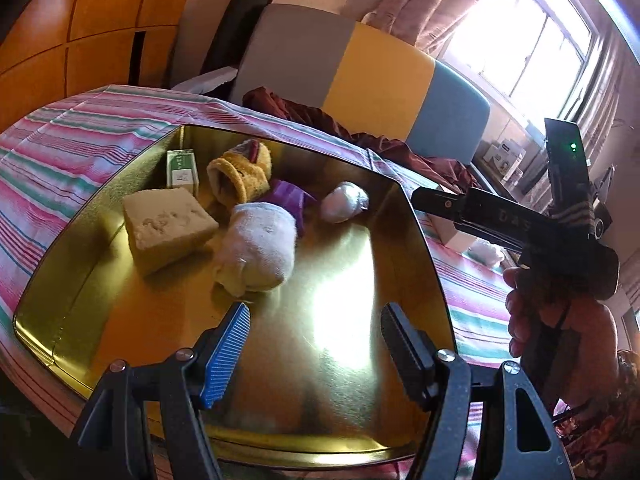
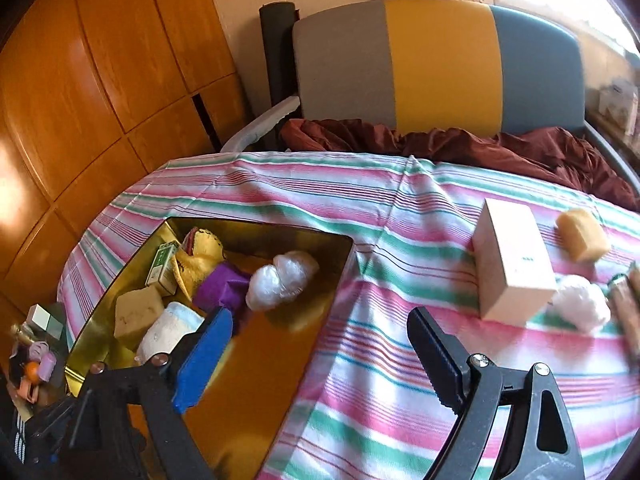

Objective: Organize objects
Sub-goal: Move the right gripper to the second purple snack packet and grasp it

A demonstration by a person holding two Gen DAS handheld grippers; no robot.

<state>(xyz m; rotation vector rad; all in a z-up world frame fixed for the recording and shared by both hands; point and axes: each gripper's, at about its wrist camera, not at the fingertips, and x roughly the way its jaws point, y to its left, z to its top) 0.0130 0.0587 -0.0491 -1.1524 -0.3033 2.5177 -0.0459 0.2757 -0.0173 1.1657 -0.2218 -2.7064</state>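
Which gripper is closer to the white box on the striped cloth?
Right. The right gripper hovers open just before the white box; the left gripper sits over the gold tin.

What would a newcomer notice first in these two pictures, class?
A shiny gold tin sits on a striped cloth, holding rolled socks, a sponge and a small green box. To its right, a pale box stands on the cloth.
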